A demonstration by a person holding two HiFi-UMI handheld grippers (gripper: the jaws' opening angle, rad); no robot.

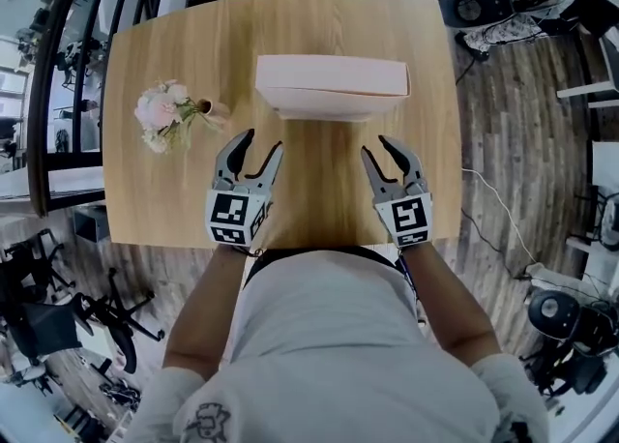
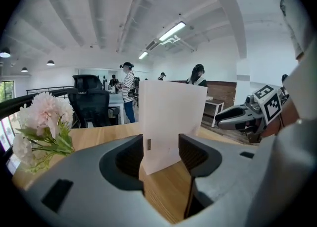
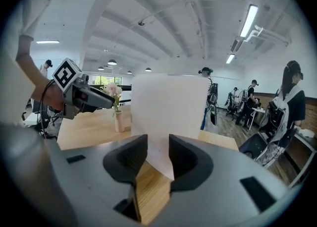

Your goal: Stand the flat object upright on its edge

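In the head view the pale flat box (image 1: 332, 88) sits at the middle of the table (image 1: 145, 190), toward the far side, and its narrow top edge faces the camera. Only the two gripper views show how tall it rises: a broad pale panel (image 2: 171, 122) standing upright on its edge, alone.

The left hand-held gripper (image 1: 263, 141) and the right hand-held gripper (image 1: 375, 146) hover at the near side, each well apart from the box. Each one's own view shows it released: the left jaws (image 2: 161, 144) stand wide, the right jaws (image 3: 158, 156) narrower, with bare wood in both gaps.

A small bunch of pale flowers (image 1: 164, 114) is left of the box; the head view does not show whether it lies or stands, but the right gripper view shows it standing in a slim vase (image 3: 119, 119)
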